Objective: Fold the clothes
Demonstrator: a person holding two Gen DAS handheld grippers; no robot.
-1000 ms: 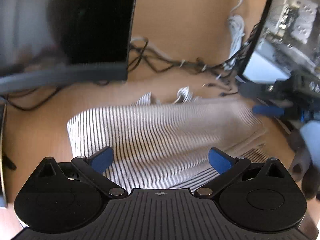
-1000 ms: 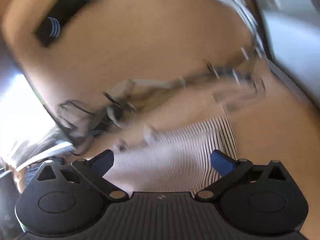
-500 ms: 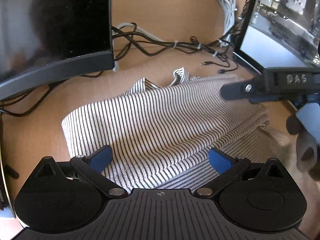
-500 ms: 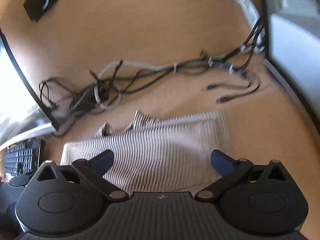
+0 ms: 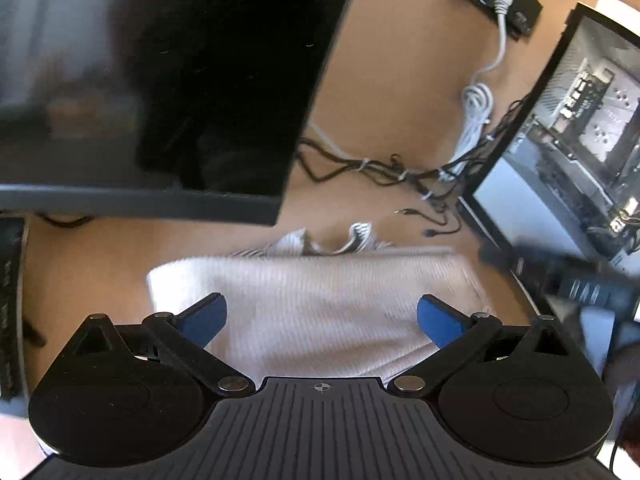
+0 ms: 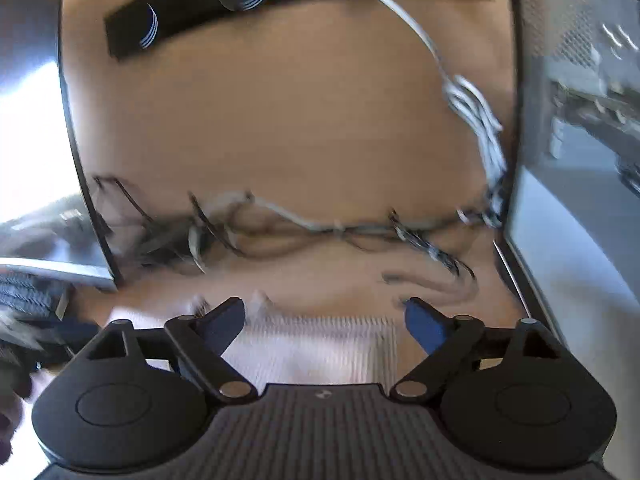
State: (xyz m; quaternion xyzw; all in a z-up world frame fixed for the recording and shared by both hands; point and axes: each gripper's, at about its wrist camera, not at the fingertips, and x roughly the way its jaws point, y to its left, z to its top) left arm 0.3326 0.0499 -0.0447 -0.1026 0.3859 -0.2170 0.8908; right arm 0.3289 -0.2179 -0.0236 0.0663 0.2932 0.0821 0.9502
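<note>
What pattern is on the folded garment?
Thin dark stripes on white; the garment shows them best in the right wrist view.

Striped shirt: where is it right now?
The striped shirt lies folded on the desk, just ahead of both open tools, below the cable tangle.

Bare tan wooden desk [image 5: 92, 256] lies open left of my folded striped grey-white garment [image 5: 320, 300]. Beyond it, a tangle of black and white cables [image 5: 380, 168] blocks passage, between a dark curved monitor [image 5: 160, 80] and a glass-sided computer case [image 5: 560, 140].
</note>
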